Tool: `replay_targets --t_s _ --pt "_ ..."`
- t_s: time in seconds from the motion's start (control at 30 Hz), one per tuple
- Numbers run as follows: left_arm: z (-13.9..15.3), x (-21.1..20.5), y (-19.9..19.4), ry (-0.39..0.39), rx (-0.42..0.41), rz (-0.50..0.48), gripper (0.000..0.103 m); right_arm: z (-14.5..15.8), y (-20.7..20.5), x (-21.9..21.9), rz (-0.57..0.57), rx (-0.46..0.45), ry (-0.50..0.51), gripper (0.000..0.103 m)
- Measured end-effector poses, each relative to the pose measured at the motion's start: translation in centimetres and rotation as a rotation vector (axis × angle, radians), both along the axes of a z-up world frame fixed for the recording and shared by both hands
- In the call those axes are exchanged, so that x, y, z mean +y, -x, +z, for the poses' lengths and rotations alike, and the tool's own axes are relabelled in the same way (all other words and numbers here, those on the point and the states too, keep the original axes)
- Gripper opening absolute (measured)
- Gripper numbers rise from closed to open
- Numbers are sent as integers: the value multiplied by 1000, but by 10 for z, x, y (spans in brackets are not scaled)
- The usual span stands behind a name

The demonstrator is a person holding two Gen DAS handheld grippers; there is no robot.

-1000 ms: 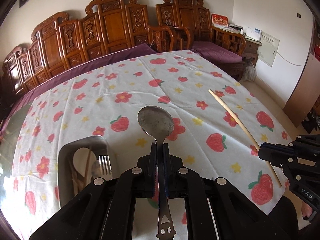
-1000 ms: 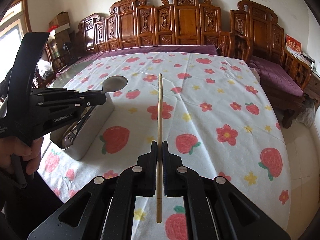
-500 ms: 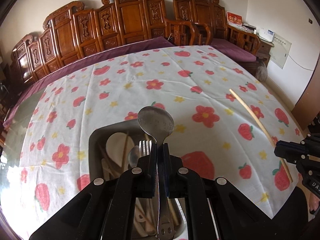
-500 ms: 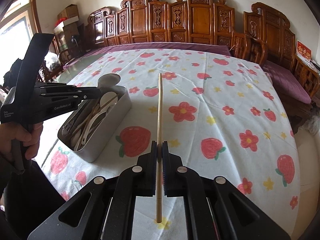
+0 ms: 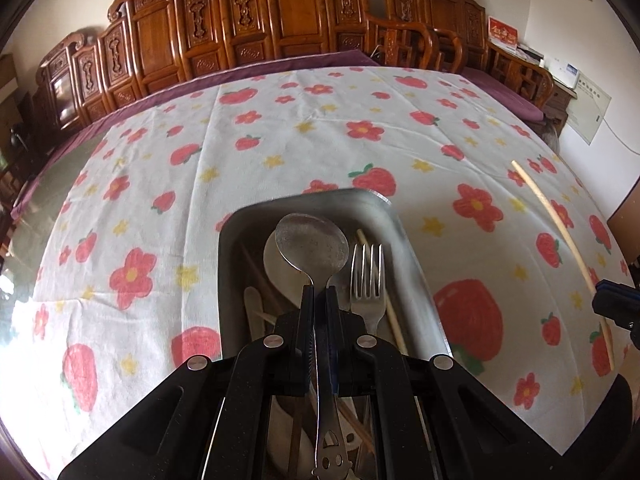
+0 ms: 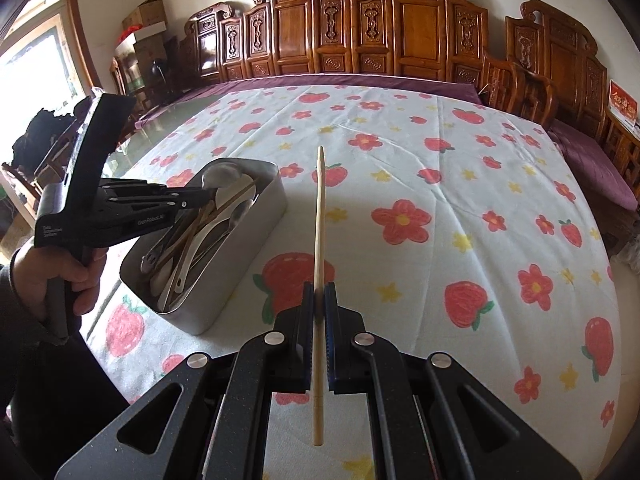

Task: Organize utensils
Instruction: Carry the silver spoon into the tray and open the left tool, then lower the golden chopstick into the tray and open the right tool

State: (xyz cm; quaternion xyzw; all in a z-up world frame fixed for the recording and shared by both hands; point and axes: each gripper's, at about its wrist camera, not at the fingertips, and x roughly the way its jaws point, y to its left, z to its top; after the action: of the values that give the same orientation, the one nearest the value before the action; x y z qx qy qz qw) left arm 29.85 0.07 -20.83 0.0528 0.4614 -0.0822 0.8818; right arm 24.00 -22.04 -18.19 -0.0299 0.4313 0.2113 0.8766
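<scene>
My left gripper is shut on a metal spoon and holds it over the open metal utensil box, bowl forward. The box holds a fork, white spoons and wooden chopsticks. In the right wrist view the left gripper hovers over the box at the table's left. My right gripper is shut on a wooden chopstick, held above the tablecloth to the right of the box. That chopstick also shows in the left wrist view.
The table carries a white cloth with strawberries and flowers. Carved wooden chairs line the far side and the right. A hand holds the left gripper at the table's left edge.
My left gripper has moved left with the spoon, from beside the box to over it. The right gripper has kept the chopstick roughly where it was.
</scene>
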Motion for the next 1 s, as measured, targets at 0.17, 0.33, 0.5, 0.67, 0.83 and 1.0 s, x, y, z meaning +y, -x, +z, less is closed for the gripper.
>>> replay_targets --t_s 0.17,0.33,0.5,0.67,0.83,1.0 --pt "-10 2 3 -11 13 4 5 1 0 10 13 -1 9 6" --pt "1 13 11 12 -11 30 15 4 0 22 22 -2 8 6" --pt "21 34 24 35 -68 70 25 7 3 37 43 -3 6 6" --pt "38 57 38 21 -127 112 31 9 3 60 70 -1 2 6" --pt "44 78 43 30 -149 141 31 10 0 82 93 6 -8 6" --pt "42 97 45 53 -156 166 31 8 -6 109 117 14 -19 6"
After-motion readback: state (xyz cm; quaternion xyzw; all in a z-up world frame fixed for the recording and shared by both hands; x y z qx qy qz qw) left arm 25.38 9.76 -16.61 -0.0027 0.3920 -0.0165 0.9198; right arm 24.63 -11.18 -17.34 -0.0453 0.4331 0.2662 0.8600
